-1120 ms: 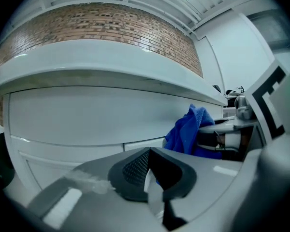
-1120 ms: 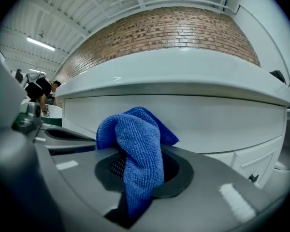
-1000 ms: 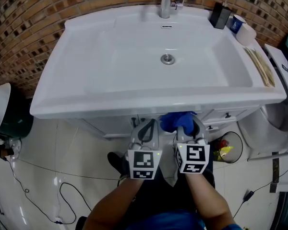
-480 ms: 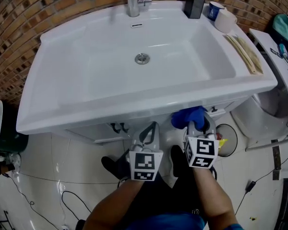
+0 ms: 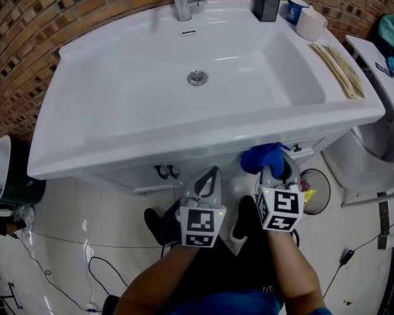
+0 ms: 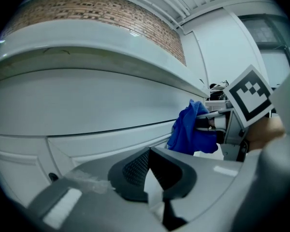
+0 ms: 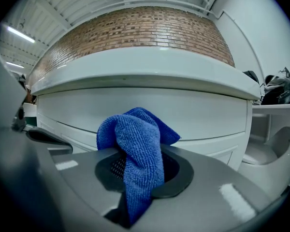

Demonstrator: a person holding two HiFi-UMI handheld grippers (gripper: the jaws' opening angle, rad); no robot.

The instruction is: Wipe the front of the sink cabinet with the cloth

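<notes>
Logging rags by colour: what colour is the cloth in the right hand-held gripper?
The cloth is solid blue, no pattern; the right gripper view shows it best.

Your cloth (image 7: 135, 149) is blue, nubby microfibre, bunched up and clamped between the jaws of your right gripper (image 5: 277, 170). A crumpled fold stands above the jaws and a narrow tail hangs down between them. The cloth sits at the top of the cabinet front (image 5: 128, 178), a white panelled face. Contact between the two cannot be confirmed.
</notes>
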